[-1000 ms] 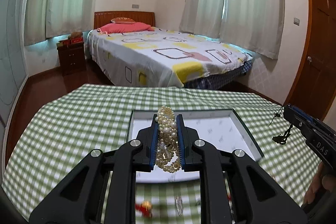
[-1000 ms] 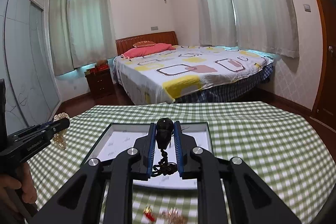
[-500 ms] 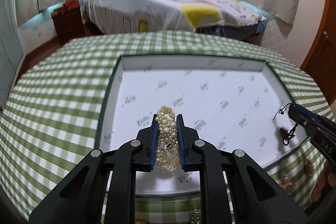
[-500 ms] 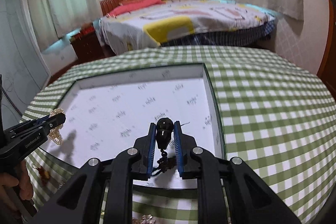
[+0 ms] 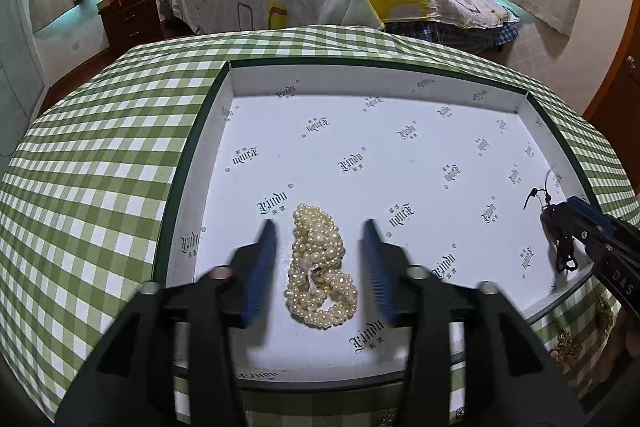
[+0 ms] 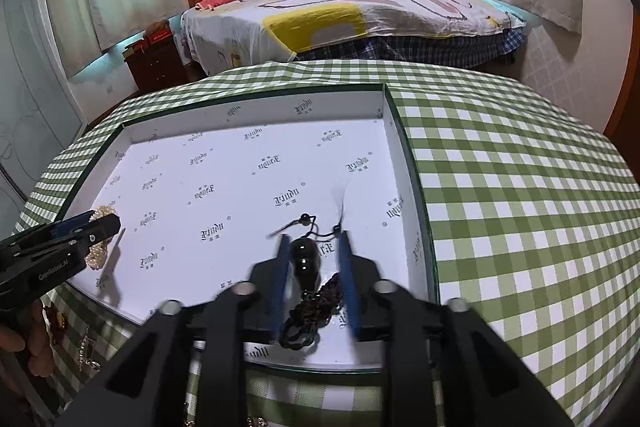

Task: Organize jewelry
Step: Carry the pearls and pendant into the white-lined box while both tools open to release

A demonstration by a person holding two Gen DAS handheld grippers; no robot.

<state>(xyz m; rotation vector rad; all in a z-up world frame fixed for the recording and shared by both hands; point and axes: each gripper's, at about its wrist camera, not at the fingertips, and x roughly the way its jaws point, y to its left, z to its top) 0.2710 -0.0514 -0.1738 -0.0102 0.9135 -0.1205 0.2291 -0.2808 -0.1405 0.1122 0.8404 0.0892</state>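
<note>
Bedroom, checked tablecloth (image 5: 100, 187), shallow white box (image 5: 400, 83): two pieces being set down inside.

Left gripper (image 5: 320, 239) jaws opening around pearl strand (image 5: 318, 267) on box floor; right gripper (image 6: 314, 251) jaws opening around black pendant necklace (image 6: 306, 263), likewise down. Loose gold trinkets (image 5: 568, 345) outside box, apparently not yet sorted.

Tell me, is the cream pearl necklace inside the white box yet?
Yes. The cream pearl necklace lies heaped on the white box's floor, the left tool's jaws opening.
</note>
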